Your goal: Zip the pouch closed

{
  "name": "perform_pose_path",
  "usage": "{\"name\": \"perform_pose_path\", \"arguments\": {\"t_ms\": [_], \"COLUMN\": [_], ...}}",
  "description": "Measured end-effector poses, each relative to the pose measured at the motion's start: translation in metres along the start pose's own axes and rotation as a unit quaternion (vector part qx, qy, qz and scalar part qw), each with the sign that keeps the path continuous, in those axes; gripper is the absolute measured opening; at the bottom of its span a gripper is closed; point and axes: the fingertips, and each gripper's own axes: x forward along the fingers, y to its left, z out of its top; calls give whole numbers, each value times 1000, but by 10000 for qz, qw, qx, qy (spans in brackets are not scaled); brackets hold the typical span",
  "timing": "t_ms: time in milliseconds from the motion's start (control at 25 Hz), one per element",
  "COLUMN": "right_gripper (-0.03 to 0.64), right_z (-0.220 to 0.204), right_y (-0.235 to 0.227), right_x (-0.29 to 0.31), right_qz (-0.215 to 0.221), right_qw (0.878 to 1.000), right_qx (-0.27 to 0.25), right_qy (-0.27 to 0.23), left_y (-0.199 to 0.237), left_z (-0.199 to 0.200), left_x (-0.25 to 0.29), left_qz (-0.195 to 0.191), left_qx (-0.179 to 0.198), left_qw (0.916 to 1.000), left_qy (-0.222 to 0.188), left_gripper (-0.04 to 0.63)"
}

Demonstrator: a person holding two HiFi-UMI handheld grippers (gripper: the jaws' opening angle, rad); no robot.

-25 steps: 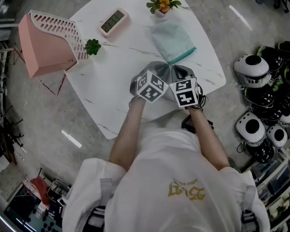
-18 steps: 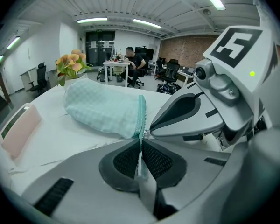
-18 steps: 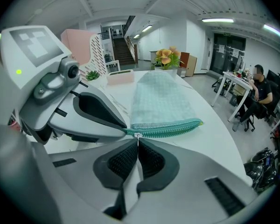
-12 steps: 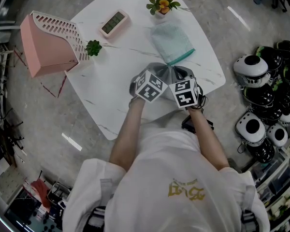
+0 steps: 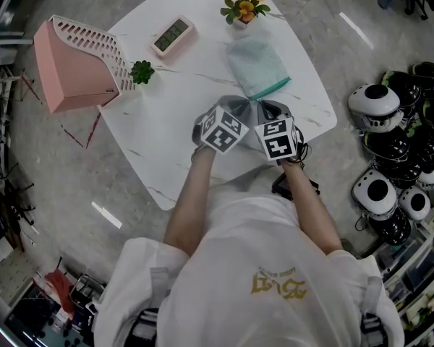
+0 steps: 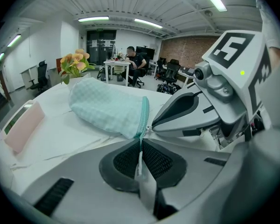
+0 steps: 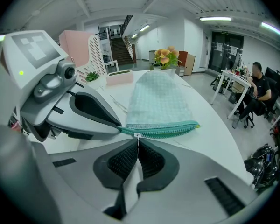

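Note:
A mint-green checked pouch (image 5: pixel 257 63) with a teal zip lies on the white marble table (image 5: pixel 166 136). Its zip edge faces me. My left gripper (image 6: pixel 140 146) is shut on the thin end of the zip tape at the pouch's near corner (image 6: pixel 142 125). My right gripper (image 7: pixel 137 143) is shut on the small metal zipper pull (image 7: pixel 137 135), right beside the left gripper's tip (image 7: pixel 116 125). From the pull the teal zip (image 7: pixel 168 130) runs to the pouch's far corner. In the head view both grippers (image 5: pixel 250 104) (image 5: pixel 263 105) meet at the pouch's near edge, under their marker cubes.
A pink slotted basket (image 5: pixel 76 63) lies at the table's left corner, with a small green plant (image 5: pixel 140 71) beside it. A pink clock (image 5: pixel 171 33) and a flower pot (image 5: pixel 241 0) stand at the far side. Black-and-white helmets (image 5: pixel 380 107) crowd the floor to the right.

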Motion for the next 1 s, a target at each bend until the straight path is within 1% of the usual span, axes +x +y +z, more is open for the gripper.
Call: {"name": "perform_pose_path", "arguments": {"t_ms": [240,640,880,1000], "right_gripper": [17,17,17,17], "right_z": [-1,-4,-6,-7], "right_y": [-1,-8,-21,-24], "right_x": [0,-4,-9,-9], "right_qz": [-11,-44,-150,-125], "right_qw": [10000,10000,9999,9998], "right_qx": [28,-25,20,127], "right_qy": [-1,53,77,52], "left_y": [-1,2,8,11], "left_z": [-1,-7,-12,-16], "left_x": [-2,-8,-15,-17], "left_qz": [8,53,158,195], "left_qx": [8,-97,-171,-225], "left_qw": [10000,9999,9997,9995], "left_qy": [7,34,58,61], "left_gripper": [37,37,37,37]}}
